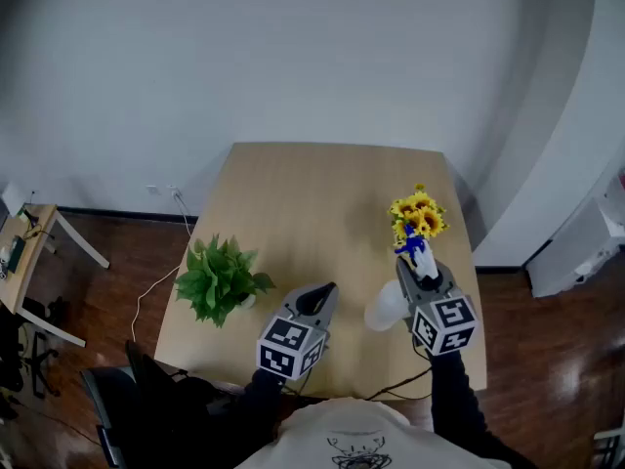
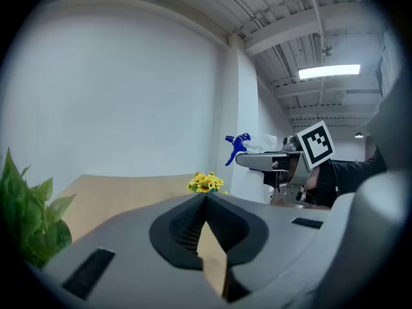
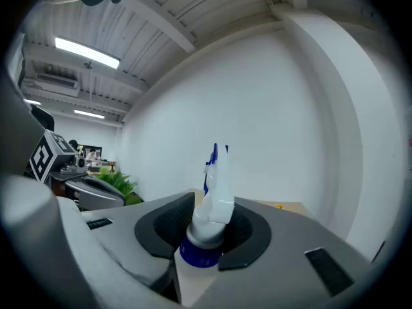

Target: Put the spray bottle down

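The right gripper's (image 1: 414, 264) jaws pinch the spray bottle (image 1: 384, 308) by its neck, roughly upright with its base toward the worktop (image 1: 293, 203) straight below, near the sunflowers (image 1: 418, 213), while the farther left gripper's (image 1: 325, 293) jaws are pressed together on nothing.

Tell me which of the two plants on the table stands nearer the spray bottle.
The yellow flower bunch, just beyond the spray bottle; the green leafy plant sits at the left edge of the table.

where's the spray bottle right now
Head view, right side: the spray bottle is gripped at its neck by the right gripper, over the table, next to the sunflowers.
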A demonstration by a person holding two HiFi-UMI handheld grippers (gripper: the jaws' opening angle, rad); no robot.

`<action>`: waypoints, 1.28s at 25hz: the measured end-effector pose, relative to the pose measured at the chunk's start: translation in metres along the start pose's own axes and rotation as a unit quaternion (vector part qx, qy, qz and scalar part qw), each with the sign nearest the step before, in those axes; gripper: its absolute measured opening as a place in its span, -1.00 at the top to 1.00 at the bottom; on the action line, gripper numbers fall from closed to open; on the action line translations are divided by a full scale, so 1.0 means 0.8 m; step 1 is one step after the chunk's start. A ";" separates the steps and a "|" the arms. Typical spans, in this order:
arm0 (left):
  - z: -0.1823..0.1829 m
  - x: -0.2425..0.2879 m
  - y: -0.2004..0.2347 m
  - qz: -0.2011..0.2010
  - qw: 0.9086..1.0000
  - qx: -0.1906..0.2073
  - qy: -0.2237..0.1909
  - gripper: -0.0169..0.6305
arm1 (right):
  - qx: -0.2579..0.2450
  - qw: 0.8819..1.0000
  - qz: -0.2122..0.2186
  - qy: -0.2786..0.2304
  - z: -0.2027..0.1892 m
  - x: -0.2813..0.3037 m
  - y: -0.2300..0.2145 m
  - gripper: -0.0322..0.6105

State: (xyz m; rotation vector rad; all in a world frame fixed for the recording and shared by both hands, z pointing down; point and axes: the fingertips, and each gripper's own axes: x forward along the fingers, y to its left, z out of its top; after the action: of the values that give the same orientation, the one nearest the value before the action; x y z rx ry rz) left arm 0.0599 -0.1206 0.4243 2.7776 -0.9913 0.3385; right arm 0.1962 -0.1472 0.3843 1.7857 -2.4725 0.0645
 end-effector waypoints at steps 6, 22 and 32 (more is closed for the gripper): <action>-0.005 0.005 0.014 0.002 1.000 -0.001 0.003 0.95 | -0.015 1.000 0.003 0.001 -0.004 0.037 0.000 0.68; -0.032 0.009 0.068 0.024 0.999 -0.026 0.020 0.95 | -0.071 0.997 0.038 -0.002 -0.023 0.207 0.037 0.68; -0.045 0.008 0.094 0.031 0.998 -0.032 0.032 0.95 | -0.090 0.995 0.043 -0.020 -0.013 0.302 0.046 0.68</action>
State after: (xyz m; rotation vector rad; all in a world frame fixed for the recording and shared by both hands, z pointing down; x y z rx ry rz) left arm 0.0112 -0.1736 0.4673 2.6655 -1.0555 0.3940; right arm 0.0864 -0.3629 0.4194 1.6250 -2.4912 -0.1840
